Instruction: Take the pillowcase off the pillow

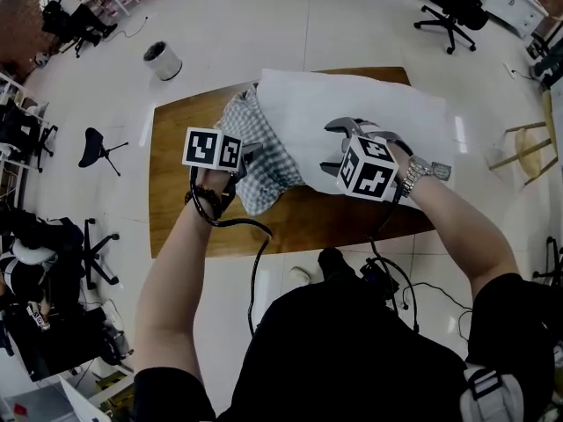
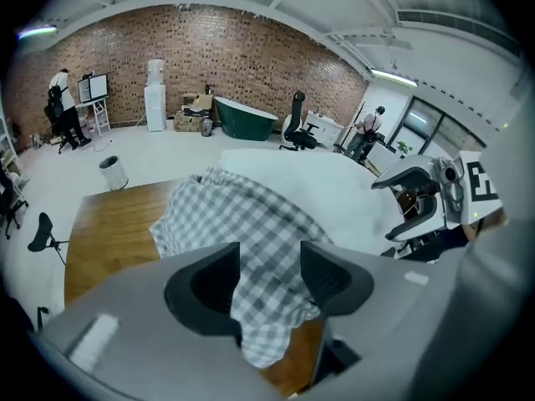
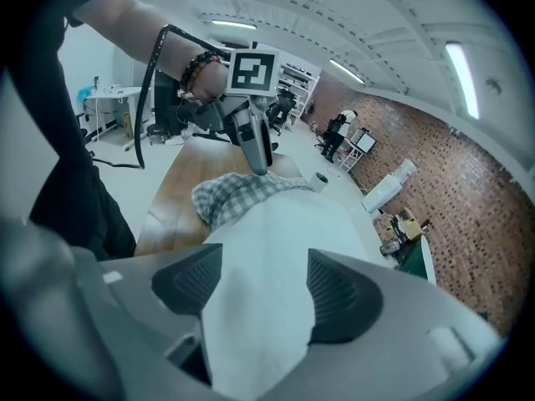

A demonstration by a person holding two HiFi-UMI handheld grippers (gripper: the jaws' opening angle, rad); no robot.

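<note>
1. The white pillow (image 1: 369, 112) takes up the far right half of my desk (image 1: 176, 209) and fills the gap between my right tool's (image 3: 265, 266) parted jaws
2. The checked pillowcase (image 1: 264, 161) is bunched at the pillow's left end, with loose cloth lying between my left tool's (image 2: 270, 261) spread jaws
3. Bare wood gives free passage on the desk's left side and along its near edge
4. My two tools hang near each other over the middle

tabletop (image 1: 176, 202): brown wood
floor (image 1: 246, 33): glossy white
bin (image 1: 163, 61): white, near the tabletop's far left corner
stool (image 1: 95, 145): black, left of tabletop
office chair (image 1: 450, 7): black, far right
</note>
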